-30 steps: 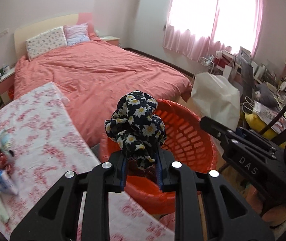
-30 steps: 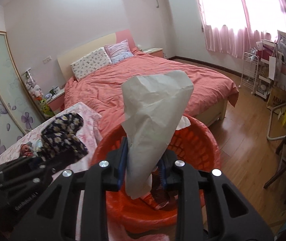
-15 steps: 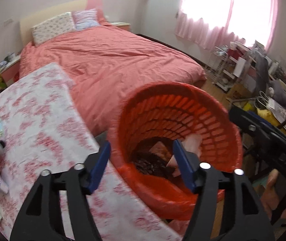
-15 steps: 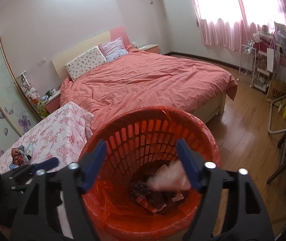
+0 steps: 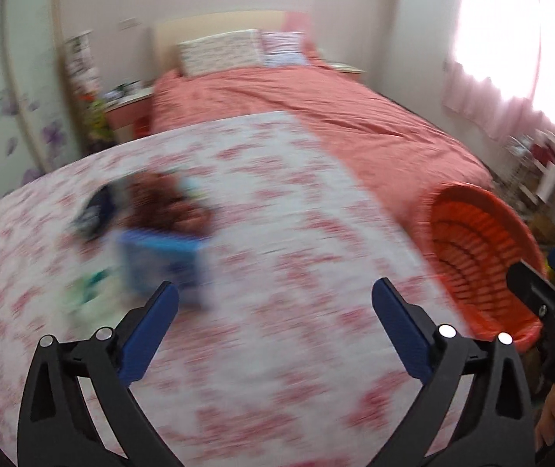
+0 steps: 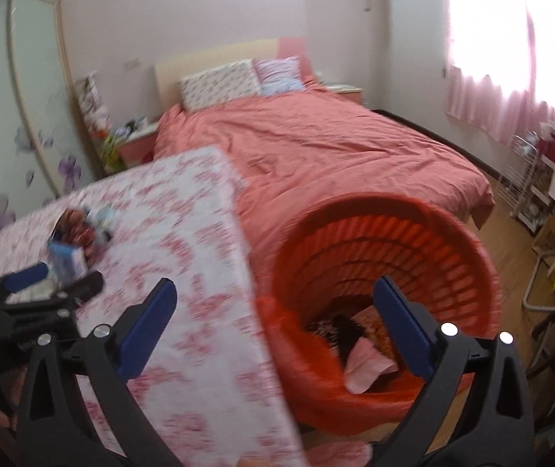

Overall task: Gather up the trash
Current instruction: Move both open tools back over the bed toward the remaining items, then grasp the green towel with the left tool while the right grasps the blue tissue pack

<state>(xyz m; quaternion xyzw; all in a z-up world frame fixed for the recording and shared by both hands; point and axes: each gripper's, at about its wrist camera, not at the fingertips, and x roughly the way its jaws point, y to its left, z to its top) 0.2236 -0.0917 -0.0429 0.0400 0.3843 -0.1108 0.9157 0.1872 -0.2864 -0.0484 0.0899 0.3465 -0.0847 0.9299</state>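
An orange slatted trash basket (image 6: 425, 233) stands on the floor beside the table; it also shows in the left wrist view (image 5: 471, 233). Inside lie a dark floral cloth (image 6: 331, 329) and pale paper (image 6: 363, 366). My right gripper (image 6: 273, 303) is open and empty over the basket's near rim. My left gripper (image 5: 275, 303) is open and empty above the table with the floral cloth (image 5: 277, 369). Blurred trash lies ahead of it: a blue packet (image 5: 164, 260), a red-brown wrapper (image 5: 160, 202), a dark item (image 5: 96, 210) and green-white wrappers (image 5: 90, 295).
A bed with a coral cover (image 6: 335, 144) lies behind the table and basket. A nightstand (image 6: 133, 140) and sliding wardrobe doors (image 6: 13, 116) are at the left. Metal racks and clutter (image 6: 541, 179) stand at the right on the wooden floor.
Both grippers opened and dropped the floral cloth and the paper into the basket. The left gripper then swung left over the table; the right gripper turned left too.
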